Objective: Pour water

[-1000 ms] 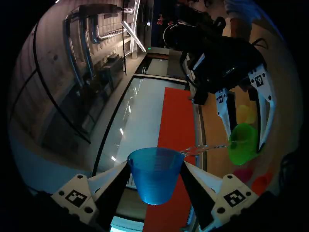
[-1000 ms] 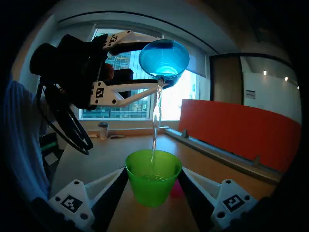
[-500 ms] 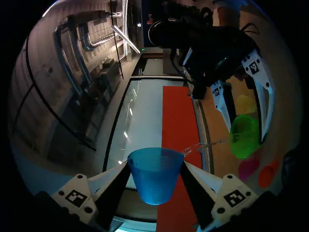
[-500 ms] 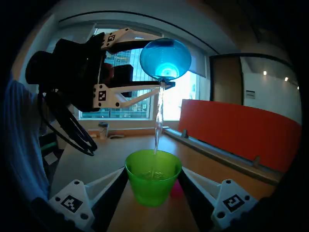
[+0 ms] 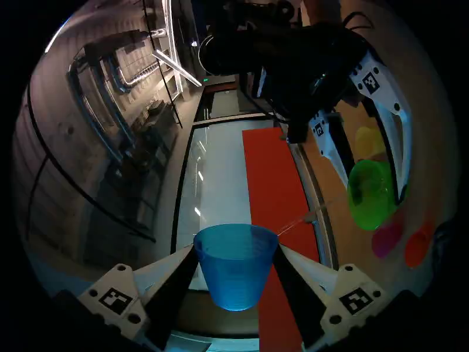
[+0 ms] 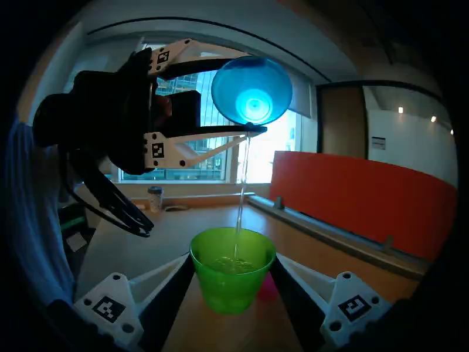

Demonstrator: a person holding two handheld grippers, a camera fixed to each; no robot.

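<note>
above the right gripper (image 6: 233,263): blue cup (image 6: 252,91), tipped on its side, clamped by the left gripper (image 5: 235,258)
between the right gripper's fingers: green cup (image 6: 233,278), held tight, upright, part full
water (image 6: 240,193): thin stream falling from blue cup into green cup
past the green cup: pink cup (image 5: 387,237) and orange cup (image 5: 417,249) on the desk (image 6: 176,234); red partition (image 6: 363,193) alongside

Space over the green plastic cup (image 6: 233,281) is blocked. A tilted blue plastic cup (image 6: 252,88) in the left gripper (image 6: 257,94) hangs overhead, with a thin water stream (image 6: 240,199) between them. A red-orange partition panel (image 6: 363,196) walls the right side. A pink cup (image 6: 268,288) sits just behind. The bare wooden desk (image 6: 146,240) lies open on the left, toward the window (image 6: 193,170).
</note>
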